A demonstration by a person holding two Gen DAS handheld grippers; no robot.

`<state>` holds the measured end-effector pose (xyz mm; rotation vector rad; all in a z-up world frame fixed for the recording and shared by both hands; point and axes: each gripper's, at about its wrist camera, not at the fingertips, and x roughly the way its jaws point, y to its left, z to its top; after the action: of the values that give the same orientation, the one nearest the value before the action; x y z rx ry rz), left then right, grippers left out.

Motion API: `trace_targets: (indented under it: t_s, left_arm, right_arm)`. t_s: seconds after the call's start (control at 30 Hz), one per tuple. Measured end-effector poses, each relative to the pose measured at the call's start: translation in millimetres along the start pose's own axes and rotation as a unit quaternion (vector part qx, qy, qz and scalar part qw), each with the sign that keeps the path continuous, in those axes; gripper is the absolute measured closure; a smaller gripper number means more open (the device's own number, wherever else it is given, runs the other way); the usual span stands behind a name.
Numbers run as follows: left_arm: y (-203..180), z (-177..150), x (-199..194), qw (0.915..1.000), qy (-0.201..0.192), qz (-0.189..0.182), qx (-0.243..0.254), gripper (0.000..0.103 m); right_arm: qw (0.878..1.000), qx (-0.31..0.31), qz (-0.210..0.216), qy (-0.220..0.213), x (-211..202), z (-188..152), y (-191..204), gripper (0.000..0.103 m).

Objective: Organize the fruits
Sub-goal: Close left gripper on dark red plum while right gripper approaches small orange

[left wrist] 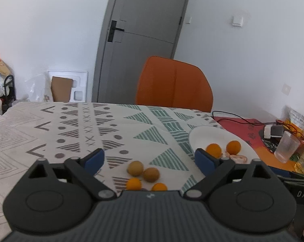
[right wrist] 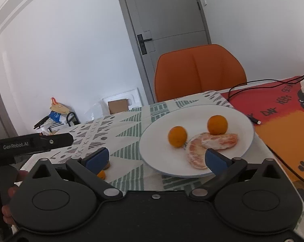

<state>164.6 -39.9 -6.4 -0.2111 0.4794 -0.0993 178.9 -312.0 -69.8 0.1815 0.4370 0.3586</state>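
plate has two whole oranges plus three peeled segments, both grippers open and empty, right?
Not quite: the white plate holds two peeled segments, not three, as the right wrist view shows. The rest stands: two whole oranges sit on it, and the left gripper and right gripper are both open and empty.

White walls enclose the room, lit evenly and softly. A grey door with a black lever handle stands behind an orange chair drawn up to the far edge of a table covered by a patterned cloth of grey and green triangles. White light switches sit on the wall right of the door. In the left corner, a white foam tray with a cardboard piece leans against the wall beside cluttered bags.
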Motion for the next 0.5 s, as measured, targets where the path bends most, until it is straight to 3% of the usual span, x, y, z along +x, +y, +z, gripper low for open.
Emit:
trace_targets:
  t_s: [0.5]
  left_arm:
    - [27.1, -14.8, -11.5, 0.9998, 0.012, 0.011, -0.014, 0.002]
  right_arm:
    - [0.999, -0.027, 0.015, 0.009, 7.1, -3.5, 25.9, 0.0]
